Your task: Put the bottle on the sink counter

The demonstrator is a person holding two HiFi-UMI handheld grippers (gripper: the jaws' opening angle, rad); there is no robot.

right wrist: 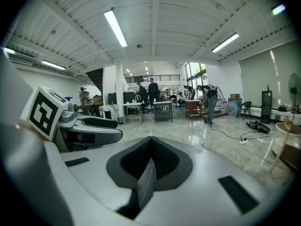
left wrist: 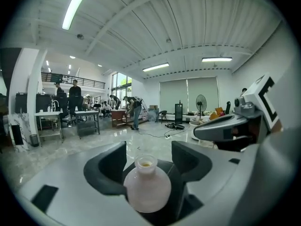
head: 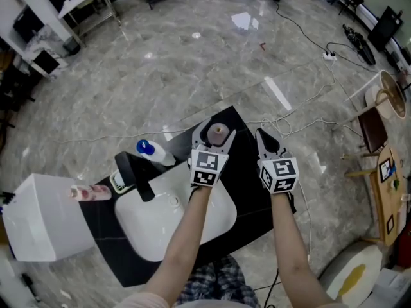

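Two hand-held grippers [head: 216, 129] [head: 260, 133], two bottles [head: 220, 132] [head: 151, 151], one sink [head: 160, 233].

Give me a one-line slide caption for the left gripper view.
Left tongs open, bottle standing between them.

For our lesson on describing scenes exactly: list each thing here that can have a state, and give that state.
Pink bottle: upright, uncapped, standing on the counter.
Left hand-held gripper: open around the pink bottle, not pressing it.
Right hand-held gripper: shut, empty.
Blue-capped bottle: cap on.
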